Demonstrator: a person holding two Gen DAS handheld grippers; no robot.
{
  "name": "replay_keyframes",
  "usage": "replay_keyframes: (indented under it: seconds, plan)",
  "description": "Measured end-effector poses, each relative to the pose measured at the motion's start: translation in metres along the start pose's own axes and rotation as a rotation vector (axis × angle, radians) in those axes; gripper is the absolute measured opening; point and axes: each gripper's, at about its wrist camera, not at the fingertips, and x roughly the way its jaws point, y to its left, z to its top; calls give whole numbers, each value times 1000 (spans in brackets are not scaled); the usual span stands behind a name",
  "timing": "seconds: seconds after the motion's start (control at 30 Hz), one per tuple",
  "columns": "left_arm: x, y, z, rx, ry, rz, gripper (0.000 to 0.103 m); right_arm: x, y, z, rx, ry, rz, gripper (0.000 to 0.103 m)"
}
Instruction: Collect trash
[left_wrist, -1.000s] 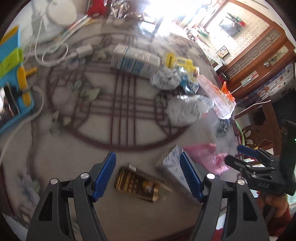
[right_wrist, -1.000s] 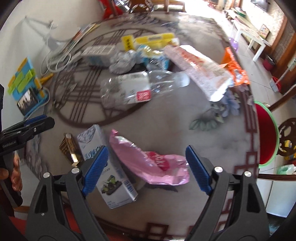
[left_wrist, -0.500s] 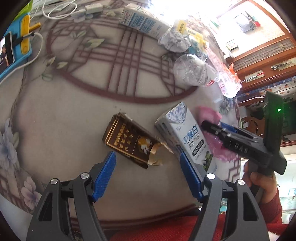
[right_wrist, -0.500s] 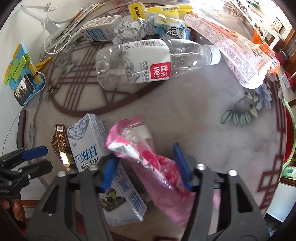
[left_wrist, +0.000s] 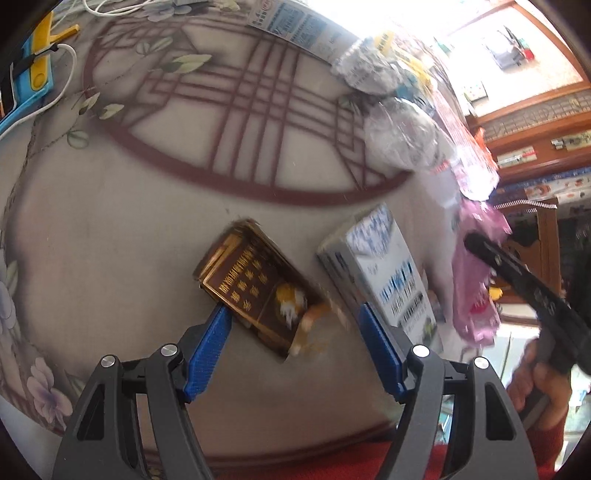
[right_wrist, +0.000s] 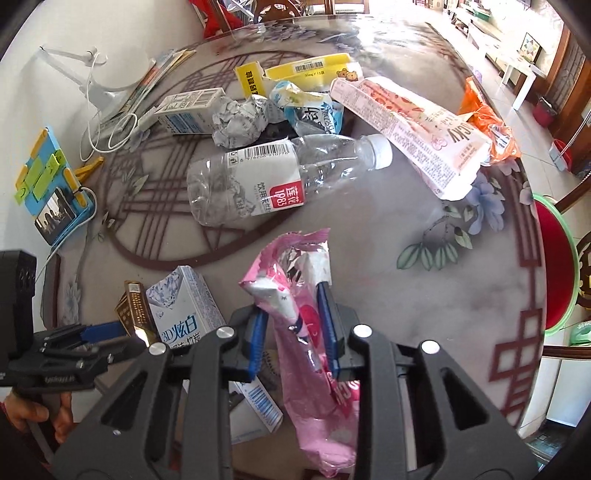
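My right gripper (right_wrist: 293, 317) is shut on a pink foil wrapper (right_wrist: 295, 295) and holds it above the table; it also shows in the left wrist view (left_wrist: 476, 273). My left gripper (left_wrist: 295, 325) is open, its blue fingers on either side of a brown and gold packet (left_wrist: 255, 284) that lies flat on the table. A white and blue toothpaste box (left_wrist: 384, 269) lies just right of the packet, also in the right wrist view (right_wrist: 184, 314). The left gripper shows at the lower left of the right wrist view (right_wrist: 99, 336).
A crushed clear bottle (right_wrist: 273, 181), crumpled paper (right_wrist: 240, 120), a milk carton (right_wrist: 188, 107), yellow boxes (right_wrist: 314, 70), a long biscuit pack (right_wrist: 413, 125) and an orange bag (right_wrist: 487, 122) lie further back. A blue phone stand (right_wrist: 51, 188) and white cables (right_wrist: 110, 122) are at the left. A red-seated stool (right_wrist: 554, 266) stands beyond the table's right edge.
My right gripper has shut on the pink wrapper and lifted it off the table. My left gripper has come down and closer around the brown packet, still open.
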Motion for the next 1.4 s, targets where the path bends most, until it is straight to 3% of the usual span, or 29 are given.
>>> replay_keyframes:
  seconds: [0.13,0.37,0.47,0.6,0.7,0.77,1.0,1.27,1.33,1.4]
  plan:
    - [4,-6,8,13,-31,22,67,-1,0,1,-4,2,1,27]
    - [3,-10,4,43,-4,49,67,-3,2,1,-1,-3,1,27]
    - [4,-5,2,38,0,43,53,-2,1,1,2,2,4,28]
    - [3,-3,4,28,-24,31,44,6,1,-1,6,28,1,58]
    - [-7,1,0,39,-63,21,33,6,4,-3,-5,30,-3,63]
    - [-14,0,1,49,-94,34,32,5,4,-3,-8,22,-15,70]
    - [-40,-9,14,70,-193,37,31,6,-3,-2,8,21,-33,75]
    - [-61,-24,40,85,-286,-3,31,22,2,-2,-12,58,-21,74]
    - [-64,-34,44,100,-309,-1,31,27,7,-3,-31,70,-6,62]
    - [-68,-41,47,115,-327,-3,31,30,10,-4,-33,77,1,40]
